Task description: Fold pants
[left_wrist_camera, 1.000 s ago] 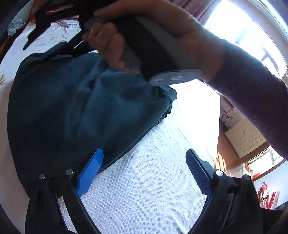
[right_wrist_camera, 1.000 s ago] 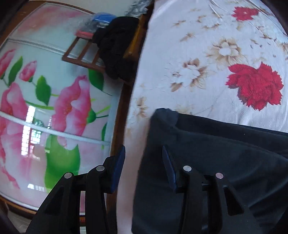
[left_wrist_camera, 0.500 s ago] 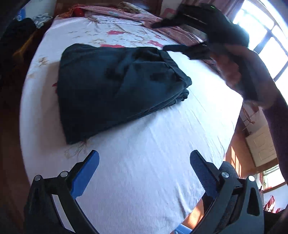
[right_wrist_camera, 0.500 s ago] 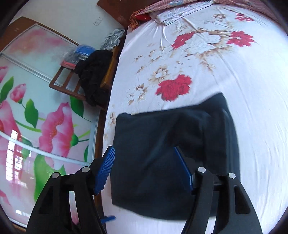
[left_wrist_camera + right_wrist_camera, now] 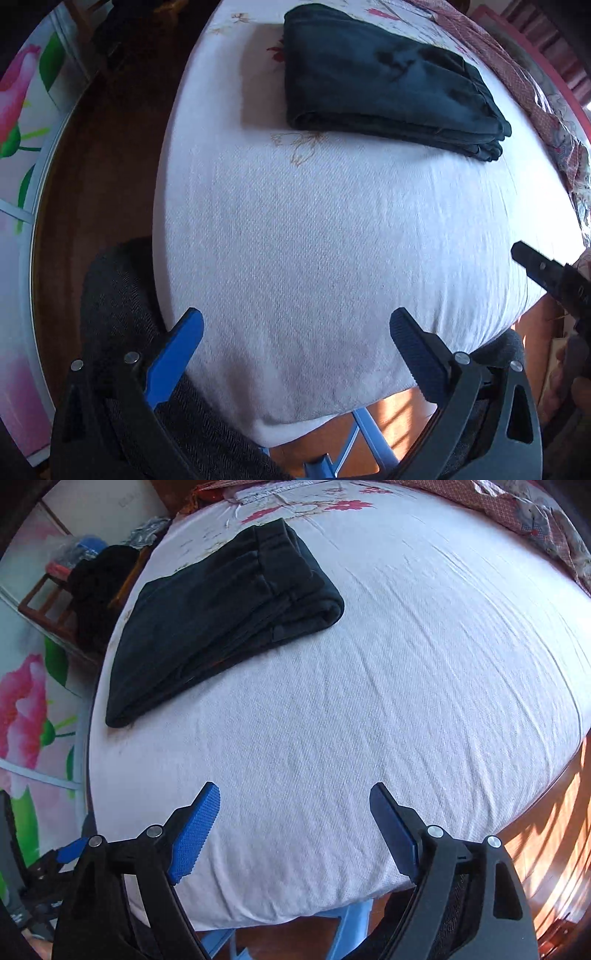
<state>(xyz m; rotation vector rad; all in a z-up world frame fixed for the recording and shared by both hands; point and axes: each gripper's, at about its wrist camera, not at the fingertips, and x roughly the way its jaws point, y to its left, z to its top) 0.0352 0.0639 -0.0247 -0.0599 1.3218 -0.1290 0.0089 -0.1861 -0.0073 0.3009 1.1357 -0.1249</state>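
Note:
The dark pants (image 5: pixel 384 81) lie folded in a flat stack on the far part of the white bed (image 5: pixel 332 240); they also show in the right wrist view (image 5: pixel 221 605) at the upper left. My left gripper (image 5: pixel 295 332) is open and empty, held over the near end of the bed, well back from the pants. My right gripper (image 5: pixel 295 805) is open and empty, also over the near end. Part of the right gripper (image 5: pixel 546 269) shows at the right edge of the left wrist view.
A wooden chair with dark clothes (image 5: pixel 96 579) stands left of the bed. A floral wall panel (image 5: pixel 26 709) is at the left. A patterned quilt (image 5: pixel 546 110) lies along the far right side. A blue stool (image 5: pixel 343 930) stands under the near bed end.
Both grippers have pulled back from the pants to the near end of the bed. The right gripper has opened wider. The pants stay folded where they were.

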